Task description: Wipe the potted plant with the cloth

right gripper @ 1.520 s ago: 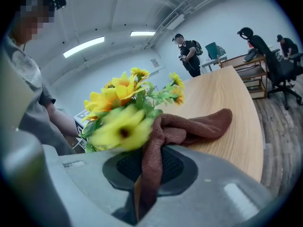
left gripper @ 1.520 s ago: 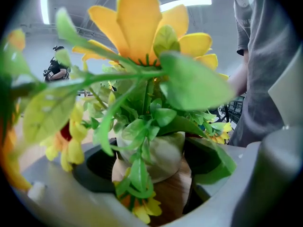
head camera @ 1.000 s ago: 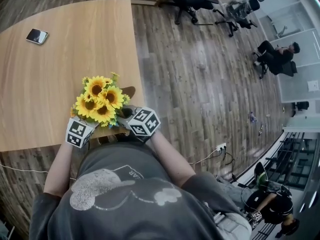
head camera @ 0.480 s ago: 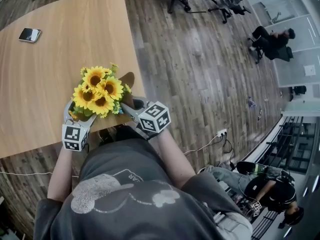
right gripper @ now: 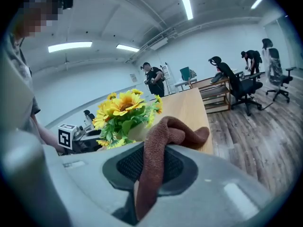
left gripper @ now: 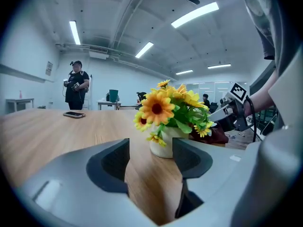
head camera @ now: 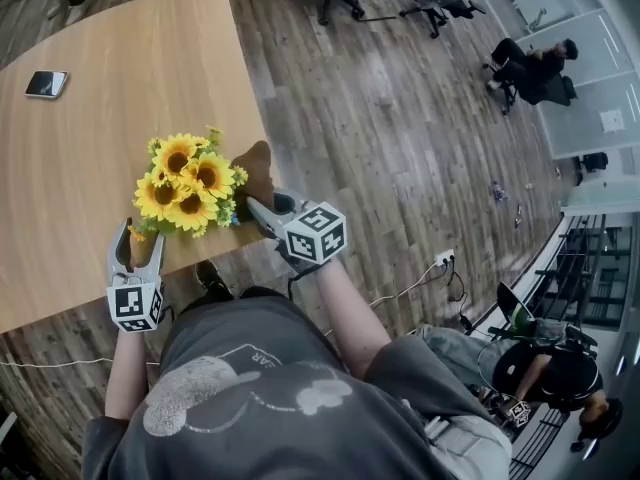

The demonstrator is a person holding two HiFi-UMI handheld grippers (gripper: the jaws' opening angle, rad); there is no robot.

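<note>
Potted plant stands near the table corner.

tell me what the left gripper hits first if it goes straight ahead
Probably the white pot, dead ahead across the table; the left gripper, jaws just closed partway, holds nothing.

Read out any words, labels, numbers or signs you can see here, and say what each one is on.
"AR": partial print on the person's grey shirt, the rest unreadable.
Marker cubes: black-and-white square patterns, no words.
Wall sign: too small to read.
</note>
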